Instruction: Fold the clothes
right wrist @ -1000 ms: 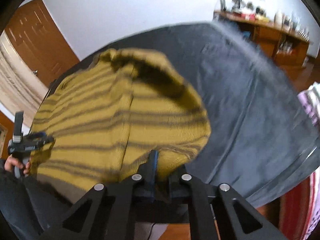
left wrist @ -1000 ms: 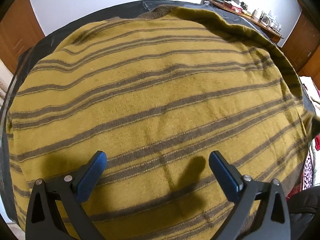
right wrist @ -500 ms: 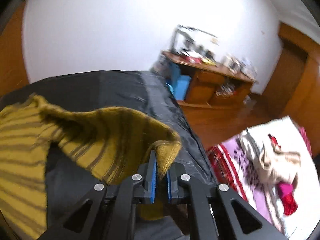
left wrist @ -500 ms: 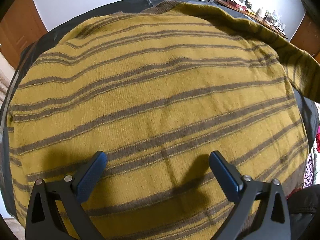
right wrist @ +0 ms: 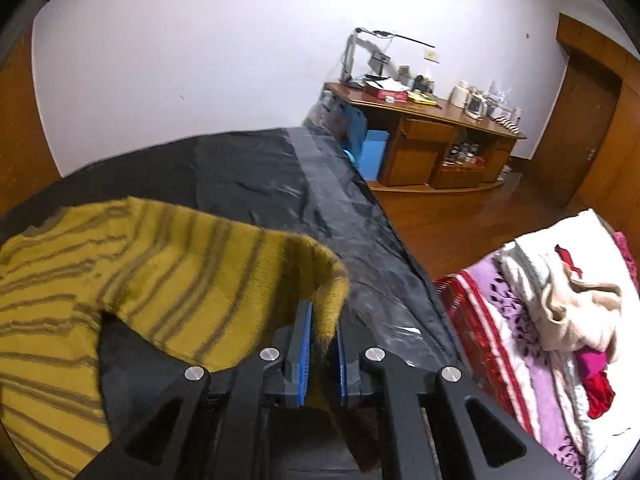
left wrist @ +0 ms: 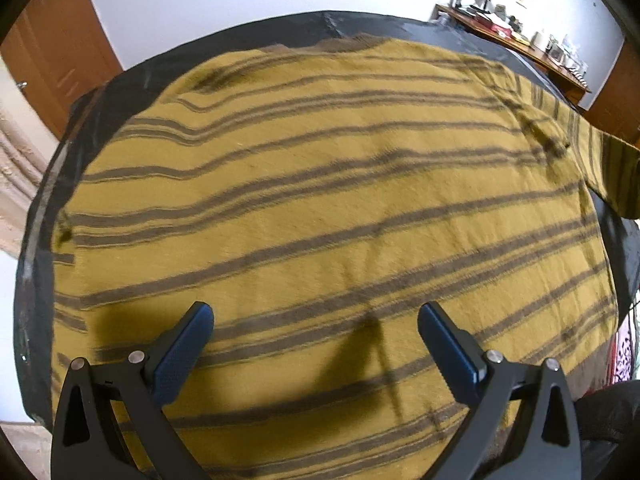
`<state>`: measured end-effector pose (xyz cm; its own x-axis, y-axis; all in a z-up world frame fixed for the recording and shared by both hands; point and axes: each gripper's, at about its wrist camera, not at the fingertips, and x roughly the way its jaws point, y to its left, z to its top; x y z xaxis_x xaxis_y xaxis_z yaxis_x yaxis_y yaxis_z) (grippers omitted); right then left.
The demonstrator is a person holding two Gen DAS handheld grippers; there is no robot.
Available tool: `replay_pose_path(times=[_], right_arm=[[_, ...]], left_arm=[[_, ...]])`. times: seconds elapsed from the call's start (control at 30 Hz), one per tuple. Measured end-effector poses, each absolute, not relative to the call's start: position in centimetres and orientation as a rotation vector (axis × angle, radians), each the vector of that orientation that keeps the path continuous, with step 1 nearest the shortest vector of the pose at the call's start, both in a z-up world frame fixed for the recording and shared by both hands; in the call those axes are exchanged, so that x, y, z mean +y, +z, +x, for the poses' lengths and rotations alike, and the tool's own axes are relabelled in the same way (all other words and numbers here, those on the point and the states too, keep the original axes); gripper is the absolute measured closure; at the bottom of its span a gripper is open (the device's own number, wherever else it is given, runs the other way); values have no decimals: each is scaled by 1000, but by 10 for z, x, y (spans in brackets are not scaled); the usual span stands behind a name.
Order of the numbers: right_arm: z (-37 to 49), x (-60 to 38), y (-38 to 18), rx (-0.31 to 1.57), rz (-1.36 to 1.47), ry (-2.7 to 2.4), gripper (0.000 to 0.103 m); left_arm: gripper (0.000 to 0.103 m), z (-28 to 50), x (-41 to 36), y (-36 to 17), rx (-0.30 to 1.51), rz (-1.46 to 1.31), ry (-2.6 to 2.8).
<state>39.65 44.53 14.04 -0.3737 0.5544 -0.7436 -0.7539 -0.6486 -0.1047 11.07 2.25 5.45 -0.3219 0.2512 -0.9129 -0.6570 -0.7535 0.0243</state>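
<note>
My right gripper [right wrist: 321,344] is clamped on the sweater [left wrist: 320,200] sleeve cuff, whose edge is buried between the pads. My left gripper [left wrist: 316,328] hangs spread wide above the sweater's body; its hem is cut off below.

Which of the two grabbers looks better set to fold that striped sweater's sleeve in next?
Probably the right gripper: it is shut on the sleeve, lifted off the dark cover. The left gripper hangs open above the sweater's body, holding nothing.
</note>
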Motion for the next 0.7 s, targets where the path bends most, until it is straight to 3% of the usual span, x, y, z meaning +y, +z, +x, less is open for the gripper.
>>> replay_pose_path(times=[0.1,0.13,0.17,0.2,0.7], right_arm=[[386,441,148,329,-974,2110,78],[383,439,151,323,-968,2120,59],[381,438,155,325,-954,2127,33],[380,437,158,328,-938,2135,27],[286,398,110,471,-1205,2231,27]], left_arm=[[0,103,14,60,534,-1348,2127],[0,99,13,61,531,-1348,2134],[0,96,11,61,529,-1348,2137],[0,91,9,60,526,-1350,2140],[0,29,31,42,536,-1370,2109]])
